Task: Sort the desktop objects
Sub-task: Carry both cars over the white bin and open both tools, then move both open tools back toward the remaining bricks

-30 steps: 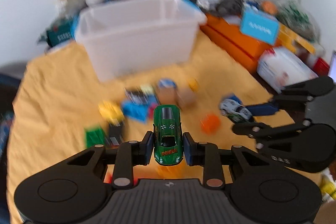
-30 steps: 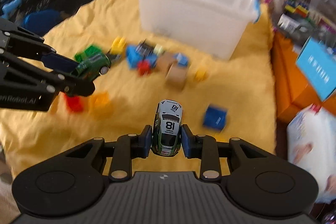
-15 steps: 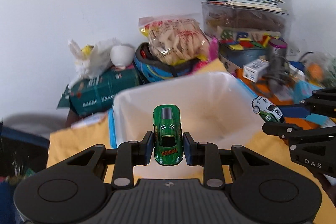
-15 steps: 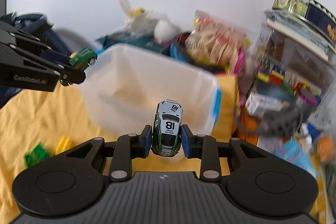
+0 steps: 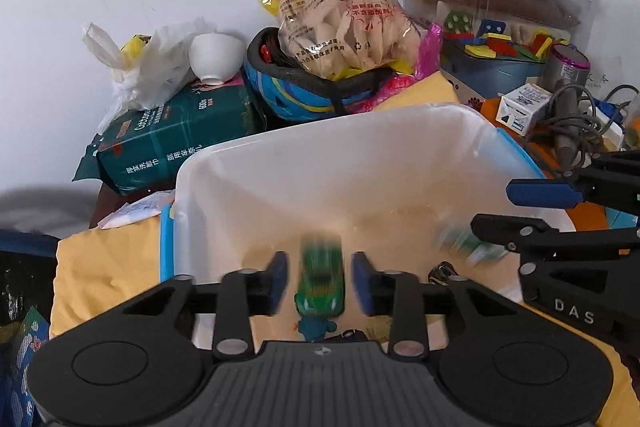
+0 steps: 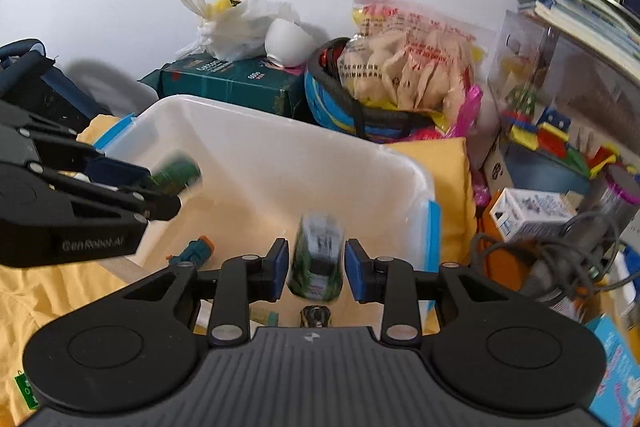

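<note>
Left tongs (image 5: 320, 285) level and pointing forward, blue pads spread with gaps showing. Right tongs (image 6: 316, 269) alongside, pads likewise parted; each shows at the edge of the other's view.

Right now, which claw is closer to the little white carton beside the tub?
Right. The right claw hangs over the tub end nearest the white carton; the left claw is over the opposite end, farther away.
</note>
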The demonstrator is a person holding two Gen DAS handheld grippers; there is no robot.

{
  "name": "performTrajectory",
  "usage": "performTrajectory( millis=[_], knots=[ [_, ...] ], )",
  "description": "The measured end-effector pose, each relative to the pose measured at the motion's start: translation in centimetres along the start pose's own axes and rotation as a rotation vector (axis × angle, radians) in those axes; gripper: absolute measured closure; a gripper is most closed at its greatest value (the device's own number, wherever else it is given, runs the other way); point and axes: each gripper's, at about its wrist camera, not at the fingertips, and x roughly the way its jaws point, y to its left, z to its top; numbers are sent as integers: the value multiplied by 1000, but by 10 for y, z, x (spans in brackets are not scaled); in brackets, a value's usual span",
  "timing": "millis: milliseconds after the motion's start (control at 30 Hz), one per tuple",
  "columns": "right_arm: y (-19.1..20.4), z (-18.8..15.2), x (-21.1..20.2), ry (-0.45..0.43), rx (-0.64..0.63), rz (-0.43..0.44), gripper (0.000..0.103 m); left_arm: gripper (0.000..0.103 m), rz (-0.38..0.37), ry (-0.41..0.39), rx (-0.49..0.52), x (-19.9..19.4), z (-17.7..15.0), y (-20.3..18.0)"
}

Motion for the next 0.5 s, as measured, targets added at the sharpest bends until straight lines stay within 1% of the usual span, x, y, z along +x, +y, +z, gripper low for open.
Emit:
performTrajectory(
  millis=[33, 67, 167, 233, 300, 400, 500],
  knots=[
    [0, -1, -1, -1, -3, -1, 63, 44, 4, -9, 7, -3, 0, -1],
    [1, -1, -4, -6, -8, -2, 62, 40, 6, -24, 17, -8, -1, -2],
    [-2, -1, -13, -27, -4, -5, 61, 40, 23, -69, 35, -28, 0, -4],
    [-3, -2, -24, -47, 3, -4, 60, 37, 34, -96, 47, -44, -3, -6],
    [-4, -5, -37, -69, -2, -1, 59, 34, 19, -115, 55, -62, -11, -6],
    [-1, -16, -57, -92, -11, 21, 58, 33, -3, -120, 55, -85, -35, -8],
    [5, -35, -72, -87, -25, 43, 57, 33, -25, -88, 42, -100, -68, -13]
  ],
)
